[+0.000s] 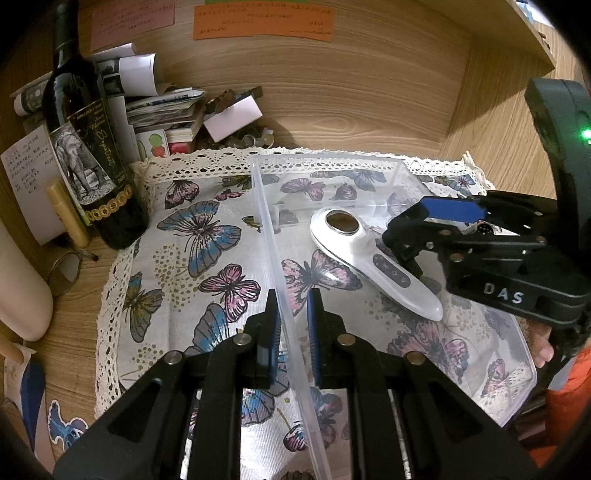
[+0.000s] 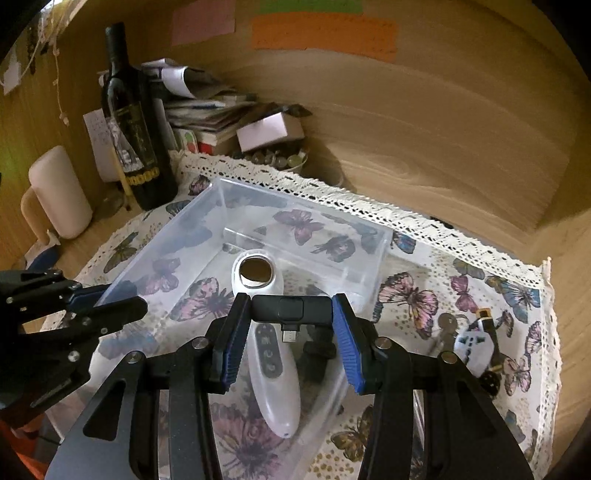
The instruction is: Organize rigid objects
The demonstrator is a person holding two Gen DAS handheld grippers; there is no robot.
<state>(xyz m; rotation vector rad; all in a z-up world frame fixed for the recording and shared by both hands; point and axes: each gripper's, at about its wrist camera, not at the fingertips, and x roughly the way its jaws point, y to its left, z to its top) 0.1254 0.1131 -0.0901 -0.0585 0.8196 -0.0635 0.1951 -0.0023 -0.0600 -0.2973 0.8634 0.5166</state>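
Butterfly cloth point(image 2: 424, 295), black USB dongle point(image 2: 291, 308) aloft

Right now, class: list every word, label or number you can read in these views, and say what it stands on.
"DAS": white letters on the right tongs body.
Wine bottle label: script too distorted to read.
Orange note, pink note, white sheet: handwriting too small.

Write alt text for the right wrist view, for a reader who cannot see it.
The right gripper holds a small black adapter with a plug, its jaws shut on it, above a clear plastic bin on a butterfly-print cloth. A white handheld device lies in the bin. The left gripper grips the bin's wall at left; a wine bottle stands behind.
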